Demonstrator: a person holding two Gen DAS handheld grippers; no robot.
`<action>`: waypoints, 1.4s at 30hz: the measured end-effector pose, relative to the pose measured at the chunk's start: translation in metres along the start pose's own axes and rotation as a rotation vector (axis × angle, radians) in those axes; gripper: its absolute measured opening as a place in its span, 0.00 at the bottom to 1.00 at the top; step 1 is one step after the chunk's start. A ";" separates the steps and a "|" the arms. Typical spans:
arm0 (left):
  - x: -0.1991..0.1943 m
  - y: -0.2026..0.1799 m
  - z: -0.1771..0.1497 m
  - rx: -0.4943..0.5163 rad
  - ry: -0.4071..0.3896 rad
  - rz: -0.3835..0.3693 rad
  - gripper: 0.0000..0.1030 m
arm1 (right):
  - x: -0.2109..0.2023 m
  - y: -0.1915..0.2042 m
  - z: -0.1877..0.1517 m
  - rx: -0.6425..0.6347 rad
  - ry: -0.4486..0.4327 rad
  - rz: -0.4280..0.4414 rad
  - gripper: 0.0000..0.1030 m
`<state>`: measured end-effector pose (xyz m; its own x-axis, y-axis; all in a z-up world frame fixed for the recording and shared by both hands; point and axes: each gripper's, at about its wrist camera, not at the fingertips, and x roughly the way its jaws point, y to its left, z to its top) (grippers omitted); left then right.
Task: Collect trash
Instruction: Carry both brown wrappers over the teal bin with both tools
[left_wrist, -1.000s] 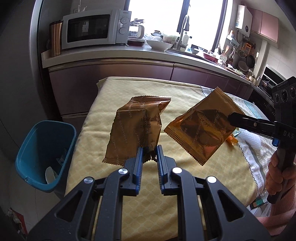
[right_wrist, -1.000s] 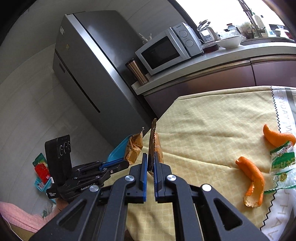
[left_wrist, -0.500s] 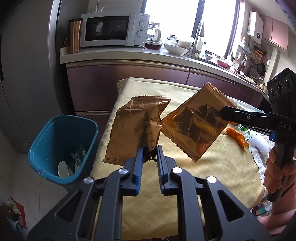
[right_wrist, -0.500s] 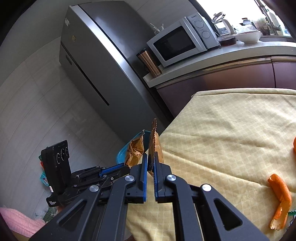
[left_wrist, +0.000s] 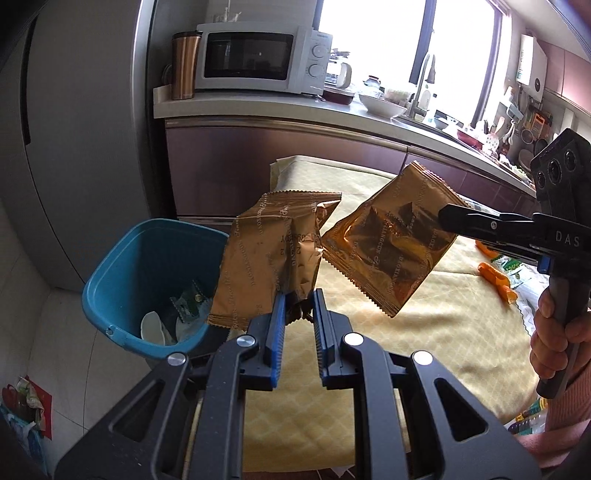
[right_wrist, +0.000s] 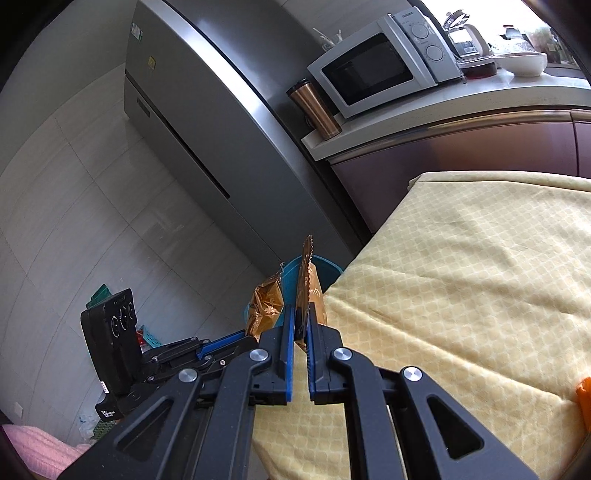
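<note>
Yellow quilted tablecloth (left_wrist: 436, 325) is covering the table beside us, and next to its corner a blue bin (left_wrist: 122, 291) is sitting on the floor with scraps inside. We are holding two golden wrappers in the air near the table's edge. Our left gripper (left_wrist: 298, 295) is pinching the crumpled wrapper (left_wrist: 269, 258) by its lower edge, close to the bin's rim. Our right gripper (right_wrist: 302, 321) is clamping the flat wrapper (left_wrist: 391, 243) by one corner. Farther along the cloth, orange peel (left_wrist: 498, 282) is lying beside a green-printed packet (left_wrist: 517, 269).
</note>
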<state>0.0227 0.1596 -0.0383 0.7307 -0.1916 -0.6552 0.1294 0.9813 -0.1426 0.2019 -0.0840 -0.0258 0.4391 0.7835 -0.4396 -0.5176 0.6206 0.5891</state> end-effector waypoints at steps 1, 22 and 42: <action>0.000 0.002 0.001 -0.004 -0.001 0.003 0.15 | 0.003 0.001 0.001 -0.001 0.005 0.006 0.05; -0.001 0.042 0.006 -0.053 -0.011 0.096 0.15 | 0.061 0.013 0.026 -0.009 0.067 0.069 0.05; 0.014 0.064 0.006 -0.084 0.020 0.148 0.15 | 0.101 0.023 0.033 0.007 0.120 0.082 0.05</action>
<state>0.0459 0.2197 -0.0521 0.7242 -0.0459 -0.6880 -0.0360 0.9939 -0.1042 0.2593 0.0084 -0.0343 0.3039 0.8301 -0.4674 -0.5427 0.5541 0.6312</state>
